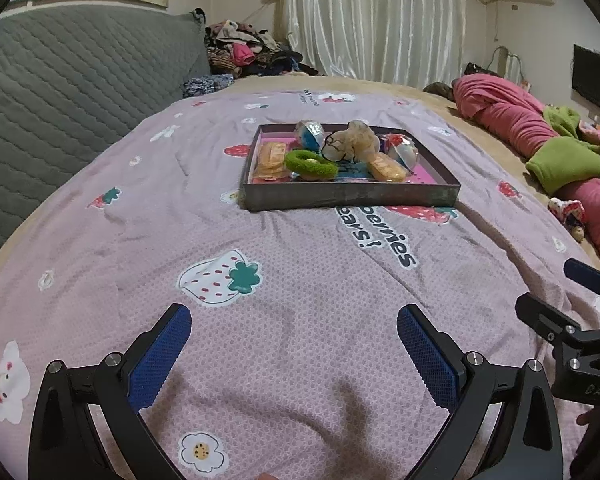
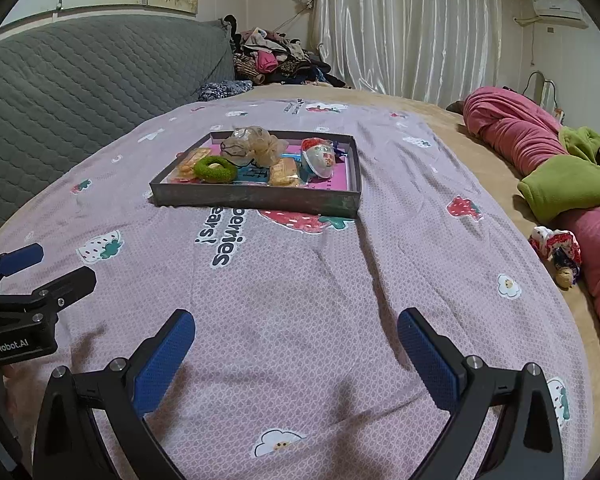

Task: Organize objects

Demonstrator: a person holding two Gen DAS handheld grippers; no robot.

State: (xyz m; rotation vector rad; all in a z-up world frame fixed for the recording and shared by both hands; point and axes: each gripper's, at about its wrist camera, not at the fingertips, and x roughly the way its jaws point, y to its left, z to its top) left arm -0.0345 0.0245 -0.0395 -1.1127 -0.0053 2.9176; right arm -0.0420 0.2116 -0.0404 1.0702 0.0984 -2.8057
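Tray (image 1: 352,196): a shallow dark box with a pink floor, flat on the bed ahead of both my grippers; its low wall keeps the small things from rolling off the soft cover.
Tray contents: a green ring (image 1: 310,165), two wrapped snacks (image 1: 387,169), two round foil-wrapped pieces (image 1: 402,148) and a pale gauzy scrunchie (image 1: 350,143) all lie inside the wall, bunched toward the middle and partly overlapping.
Reading of the task: everything I take for its objects is gathered in the tray, and I see none loose on the cover near it. This fits a tidy-up already gathered in, or a full tray waiting to be sorted out; I cannot tell which.
Bed cover (image 1: 300,280): pink, strawberry print, bare between tray and grippers.
Left gripper (image 1: 294,350): blue pads wide apart, holding nothing, low over the cover and well short of the tray, a resting stance, I judge.
Right gripper (image 2: 296,354): pads likewise spread and empty, level with the left one, which shows at the edge of its view.
Surroundings: grey quilted headboard (image 1: 72,88) to the left, rolled pink and green bedding (image 1: 540,144) to the right, a small doll (image 2: 558,254) beside it, well apart from the tray.
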